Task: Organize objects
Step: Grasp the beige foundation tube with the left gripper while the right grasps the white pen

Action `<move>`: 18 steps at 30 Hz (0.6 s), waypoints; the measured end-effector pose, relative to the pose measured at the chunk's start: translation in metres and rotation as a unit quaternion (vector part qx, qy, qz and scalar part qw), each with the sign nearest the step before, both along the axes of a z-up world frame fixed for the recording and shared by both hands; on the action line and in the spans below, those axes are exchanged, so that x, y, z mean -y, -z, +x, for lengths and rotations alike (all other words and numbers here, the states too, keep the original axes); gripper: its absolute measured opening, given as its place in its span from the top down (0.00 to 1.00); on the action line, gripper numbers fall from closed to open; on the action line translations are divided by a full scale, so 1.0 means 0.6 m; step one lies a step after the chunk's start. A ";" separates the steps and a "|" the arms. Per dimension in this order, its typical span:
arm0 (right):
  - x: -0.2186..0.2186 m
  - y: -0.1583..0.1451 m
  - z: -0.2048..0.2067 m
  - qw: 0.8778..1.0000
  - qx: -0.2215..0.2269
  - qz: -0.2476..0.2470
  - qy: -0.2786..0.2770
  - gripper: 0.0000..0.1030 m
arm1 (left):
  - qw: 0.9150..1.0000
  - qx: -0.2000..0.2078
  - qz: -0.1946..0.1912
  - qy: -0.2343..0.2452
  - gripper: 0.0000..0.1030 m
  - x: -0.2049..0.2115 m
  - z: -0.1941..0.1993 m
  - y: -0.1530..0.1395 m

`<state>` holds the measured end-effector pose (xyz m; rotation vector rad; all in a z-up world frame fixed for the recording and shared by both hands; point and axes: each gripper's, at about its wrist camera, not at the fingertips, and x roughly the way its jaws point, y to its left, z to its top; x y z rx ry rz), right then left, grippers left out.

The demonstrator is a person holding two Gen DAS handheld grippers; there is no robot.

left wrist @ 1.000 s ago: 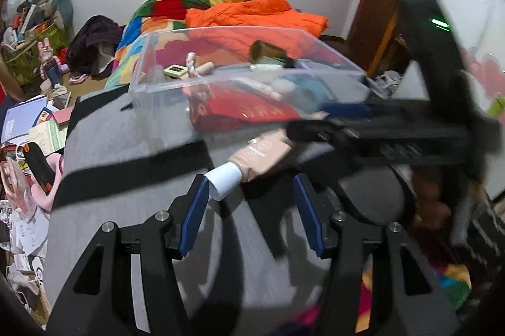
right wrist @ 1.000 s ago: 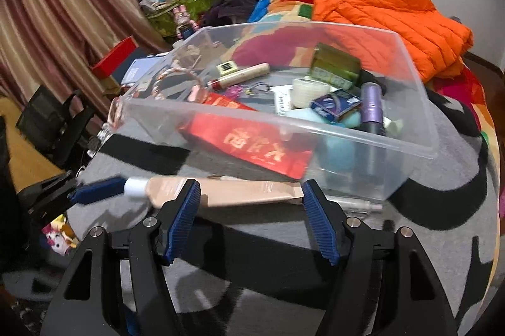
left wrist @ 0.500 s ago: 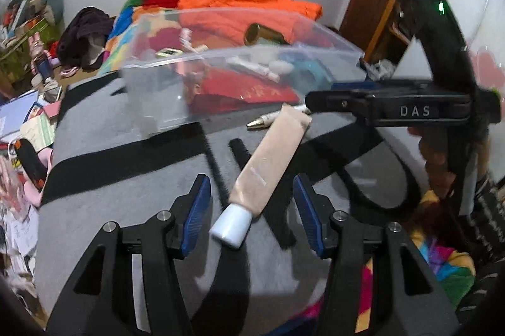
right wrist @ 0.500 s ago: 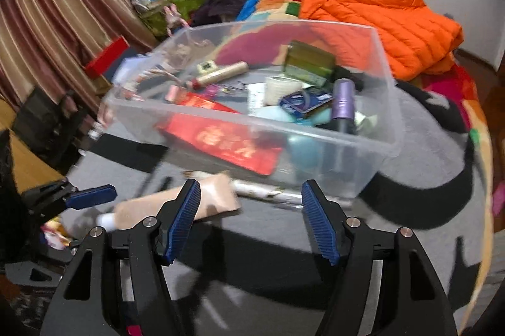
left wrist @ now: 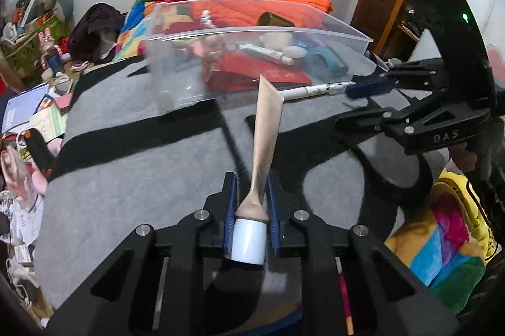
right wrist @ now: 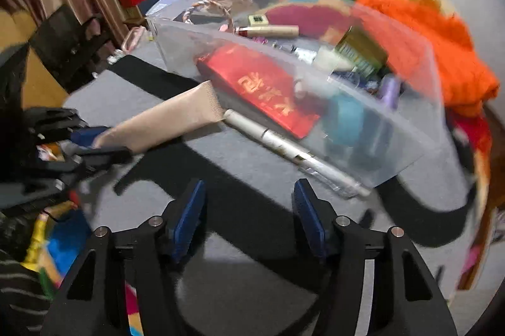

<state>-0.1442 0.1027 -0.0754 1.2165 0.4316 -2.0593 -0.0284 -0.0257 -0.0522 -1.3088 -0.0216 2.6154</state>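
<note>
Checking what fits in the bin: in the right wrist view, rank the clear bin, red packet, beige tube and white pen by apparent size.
1. clear bin
2. red packet and beige tube: look similar, the tube is nearer, so unranked
3. white pen, thinnest

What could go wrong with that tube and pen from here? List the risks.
1. The left gripper grips the beige tube only near its white cap; the long body may sag or swing and hit the clear bin wall.
2. The white pen lies tight against that wall, so the open right gripper may nudge the bin instead.
</note>
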 end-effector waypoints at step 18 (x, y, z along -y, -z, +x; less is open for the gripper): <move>-0.078 0.025 -0.075 0.993 0.023 -0.021 0.111 0.45 | 0.999 -0.013 -0.042 -0.015 0.64 -0.026 -0.018 0.010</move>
